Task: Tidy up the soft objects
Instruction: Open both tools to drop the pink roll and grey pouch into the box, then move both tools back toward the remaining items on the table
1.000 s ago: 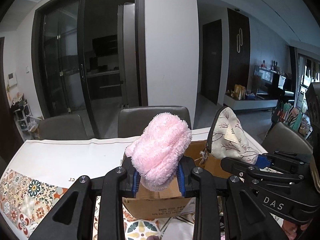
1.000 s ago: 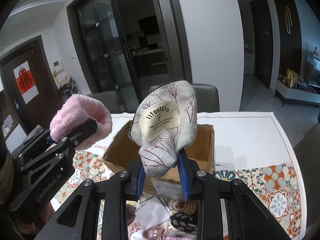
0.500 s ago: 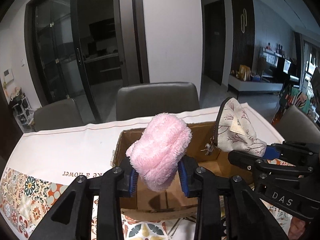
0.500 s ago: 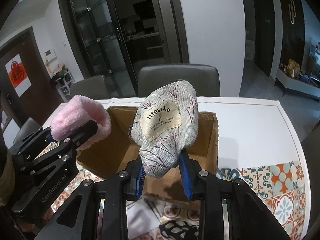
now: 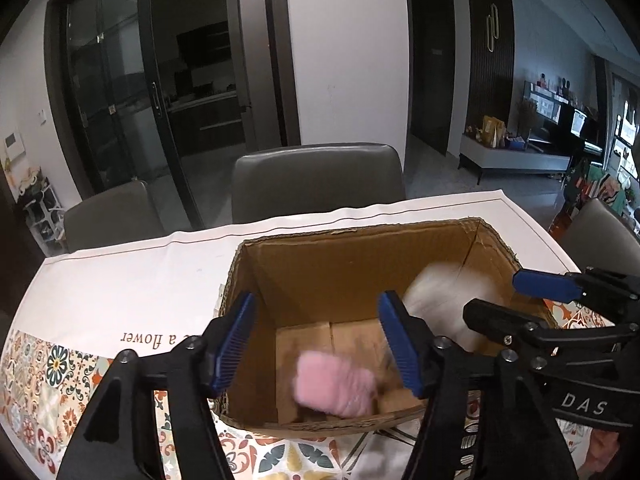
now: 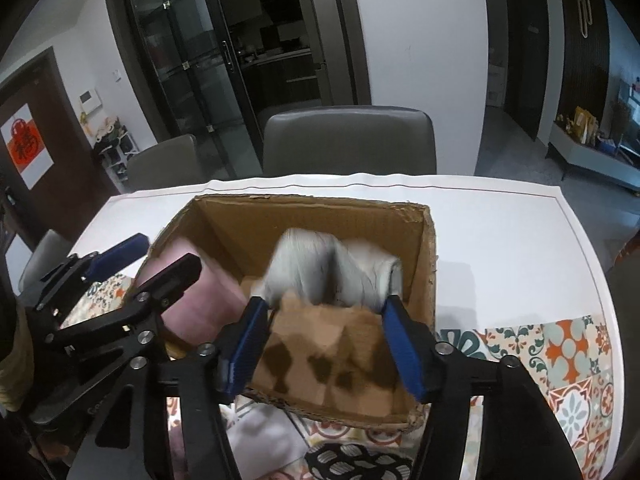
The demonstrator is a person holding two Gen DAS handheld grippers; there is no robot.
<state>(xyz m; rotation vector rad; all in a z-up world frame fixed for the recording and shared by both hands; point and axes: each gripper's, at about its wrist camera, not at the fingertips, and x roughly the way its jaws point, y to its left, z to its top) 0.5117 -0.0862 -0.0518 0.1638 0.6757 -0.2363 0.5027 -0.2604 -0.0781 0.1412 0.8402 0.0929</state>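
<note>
The release step is in hand: two soft things are being let go into the cardboard box (image 5: 360, 256), which stands on the desk (image 5: 120, 280) nearer its front edge than its far one, on a patterned cloth.

On the left, the left gripper (image 5: 320, 340) is held over the left half of the box. Its jaws are spread and opening, and nothing is pinched between them. The pink plush piece (image 5: 336, 390) is seen blurred below them, inside the box near the front wall. Its long axis appears to lie roughly parallel to the desk's front edge, tilted slightly; which end leads cannot be told through the blur.

On the right, the right gripper (image 6: 324, 340) is held over the right half of the box. Its jaws are likewise spread and opening, with nothing pressed between the blue pads. The grey fabric pouch (image 6: 332, 272) is seen blurred inside the box, toward the back right corner. It seems to lie on its side, long axis across the box; its zip end cannot be made out.

As a judgement, the next move calls for both grippers to be lifted clear of the box rim and carried toward the soft things left on the cloth by the desk's front edge, such as the patterned piece (image 6: 352, 460).
</note>
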